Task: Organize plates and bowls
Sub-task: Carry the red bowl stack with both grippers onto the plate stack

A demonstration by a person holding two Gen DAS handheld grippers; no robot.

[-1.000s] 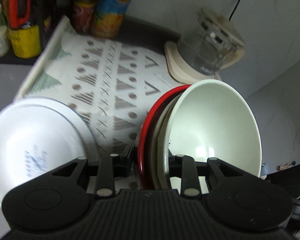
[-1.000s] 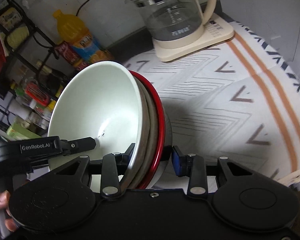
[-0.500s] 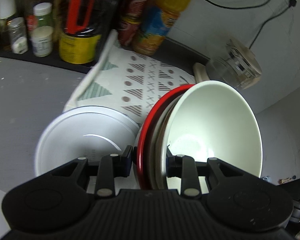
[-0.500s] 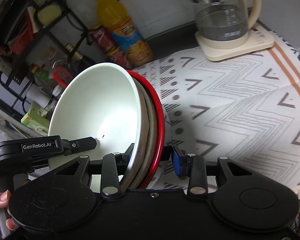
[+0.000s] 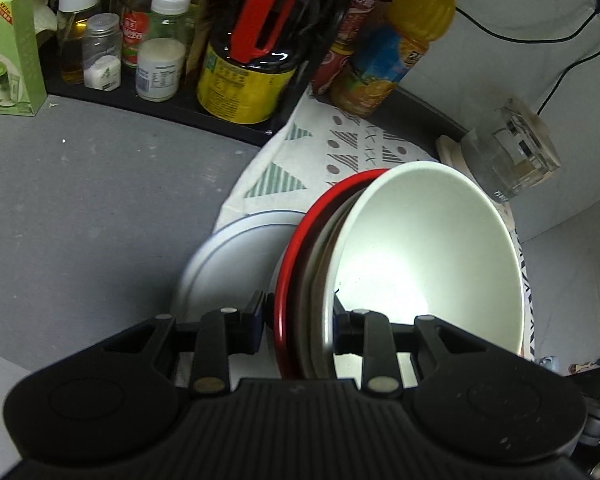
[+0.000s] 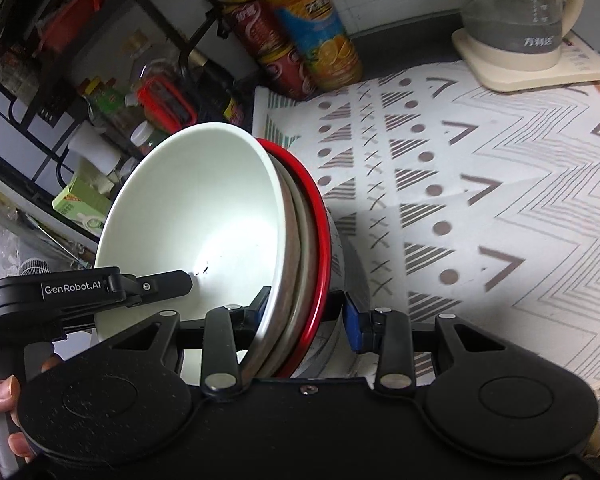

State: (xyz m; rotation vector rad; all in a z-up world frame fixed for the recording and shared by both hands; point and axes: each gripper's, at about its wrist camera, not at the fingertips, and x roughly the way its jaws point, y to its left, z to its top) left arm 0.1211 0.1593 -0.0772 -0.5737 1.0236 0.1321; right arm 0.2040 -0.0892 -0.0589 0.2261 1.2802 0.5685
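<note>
A stack of nested bowls hangs tilted above the worktop: a white bowl [image 5: 428, 264] innermost, a beige one, and a red-rimmed bowl [image 5: 288, 276] outermost. My left gripper [image 5: 300, 316] is shut on the stack's rims at the near edge. From the opposite side my right gripper [image 6: 306, 312] is shut on the same rims, with the white bowl [image 6: 196, 216] and the red rim [image 6: 320, 220] between its fingers. In the right wrist view the left gripper [image 6: 168, 280] reaches in over the bowl's lip. A white plate [image 5: 236, 252] lies flat beneath the stack at the mat's left edge.
The patterned mat [image 6: 480, 200] covers the right of the worktop; grey counter [image 5: 80, 208] lies to its left. A rack of jars, a yellow tin [image 5: 244, 84], an orange bottle [image 6: 316, 36] and red cans [image 6: 272, 48] stands behind. A glass kettle [image 6: 516, 20] sits far right. A hand [image 6: 0, 392] shows.
Both grippers have carried the bowl stack leftward across the mat toward the rack and grey counter. The kettle has slid off to the right, and the white plate now sits under the stack.
</note>
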